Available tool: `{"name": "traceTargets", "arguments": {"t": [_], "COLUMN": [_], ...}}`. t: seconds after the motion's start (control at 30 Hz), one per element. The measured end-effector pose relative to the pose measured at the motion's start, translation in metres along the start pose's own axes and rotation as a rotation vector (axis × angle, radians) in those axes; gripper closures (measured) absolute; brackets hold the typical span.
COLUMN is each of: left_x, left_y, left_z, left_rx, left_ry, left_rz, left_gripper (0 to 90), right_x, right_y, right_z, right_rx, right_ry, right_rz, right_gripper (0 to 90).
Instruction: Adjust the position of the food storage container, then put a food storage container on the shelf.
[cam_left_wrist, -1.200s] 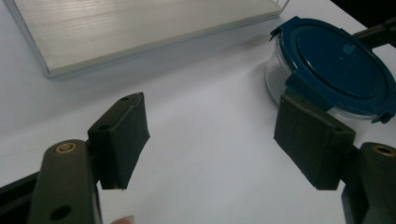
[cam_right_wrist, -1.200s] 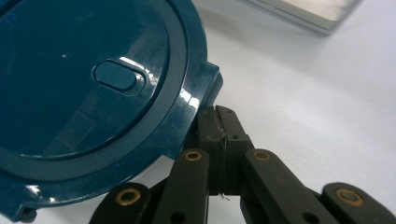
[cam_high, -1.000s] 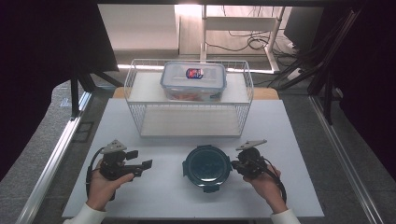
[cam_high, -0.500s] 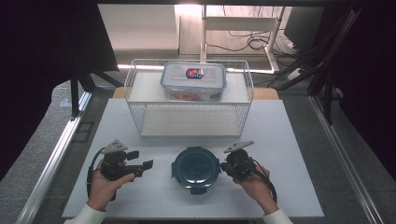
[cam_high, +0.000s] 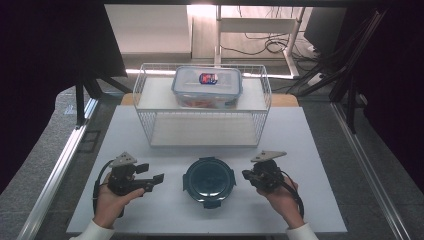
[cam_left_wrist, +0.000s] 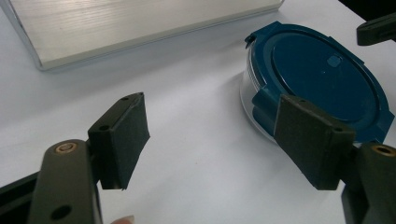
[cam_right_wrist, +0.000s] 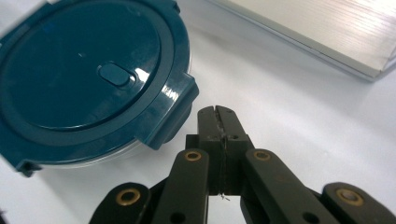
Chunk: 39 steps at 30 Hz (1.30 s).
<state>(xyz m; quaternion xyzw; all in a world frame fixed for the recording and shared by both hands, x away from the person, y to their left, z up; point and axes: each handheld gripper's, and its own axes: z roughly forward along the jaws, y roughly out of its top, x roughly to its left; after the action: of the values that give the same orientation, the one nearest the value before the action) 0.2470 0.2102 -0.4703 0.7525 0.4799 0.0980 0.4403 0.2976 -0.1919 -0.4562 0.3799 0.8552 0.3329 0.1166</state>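
A round clear container with a dark blue clip-on lid (cam_high: 209, 181) stands on the white table (cam_high: 310, 150) near its front edge, between my two grippers. My left gripper (cam_high: 154, 182) lies to its left, pointing at it, jaws open and nothing between them. In the left gripper view the container (cam_left_wrist: 322, 79) sits just past the right pad (cam_left_wrist: 313, 140). My right gripper (cam_high: 246, 175) is a short way to the container's right. In the right gripper view its jaws (cam_right_wrist: 218, 112) are shut on nothing, close to a lid clasp (cam_right_wrist: 175, 112) but apart from it.
A white wire rack (cam_high: 202, 107) stands across the middle of the table, with a rectangular lidded food box (cam_high: 207, 86) on its upper shelf. Its pale base slab (cam_left_wrist: 140, 23) lies just beyond the round container. Dark stands and cables flank the table.
The right gripper slid left against the round container, which shifted a little left, then the gripper drew back to the right, leaving a gap. The left gripper kept still.
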Motion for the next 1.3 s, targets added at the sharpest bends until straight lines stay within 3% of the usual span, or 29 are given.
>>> {"name": "traceTargets", "arguments": {"t": [0.23, 0.3, 0.37, 0.43, 0.6, 0.8, 1.03, 1.3], "left_x": [-0.003, -0.003, -0.002, -0.002, -0.003, -0.007, -0.011, -0.015], "left_y": [-0.001, -0.001, -0.001, 0.0, 0.004, 0.006, 0.009, 0.017], "left_z": [0.003, 0.005, 0.007, 0.008, 0.011, 0.014, 0.016, 0.031], "left_rx": [0.01, 0.016, 0.022, 0.023, 0.022, 0.027, 0.035, 0.087], "left_ry": [-0.004, -0.003, -0.001, -0.003, 0.011, 0.001, -0.017, -0.084], "left_rz": [0.003, 0.001, 0.001, 0.0, -0.001, -0.009, -0.037, -0.085], "left_gripper": [25.4, 25.4, 25.4, 25.4, 24.1, 21.9, 20.2, 17.3], "right_x": [-0.013, -0.015, -0.016, -0.016, -0.017, -0.021, -0.016, -0.01], "right_y": [-0.014, -0.016, -0.016, -0.016, -0.018, -0.023, -0.023, -0.026], "right_z": [-0.008, -0.01, -0.011, -0.013, -0.016, -0.016, -0.011, -0.006], "right_rx": [-0.059, -0.075, -0.096, -0.123, -0.173, -0.176, -0.145, -0.121], "right_ry": [0.081, 0.097, 0.106, 0.101, 0.158, 0.183, 0.188, 0.181], "right_rz": [0.086, 0.095, 0.122, 0.155, 0.233, 0.278, 0.269, 0.265], "right_gripper": [83.4, 72.9, 54.0, 40.8, 27.0, 22.8, 21.0, 19.7]}}
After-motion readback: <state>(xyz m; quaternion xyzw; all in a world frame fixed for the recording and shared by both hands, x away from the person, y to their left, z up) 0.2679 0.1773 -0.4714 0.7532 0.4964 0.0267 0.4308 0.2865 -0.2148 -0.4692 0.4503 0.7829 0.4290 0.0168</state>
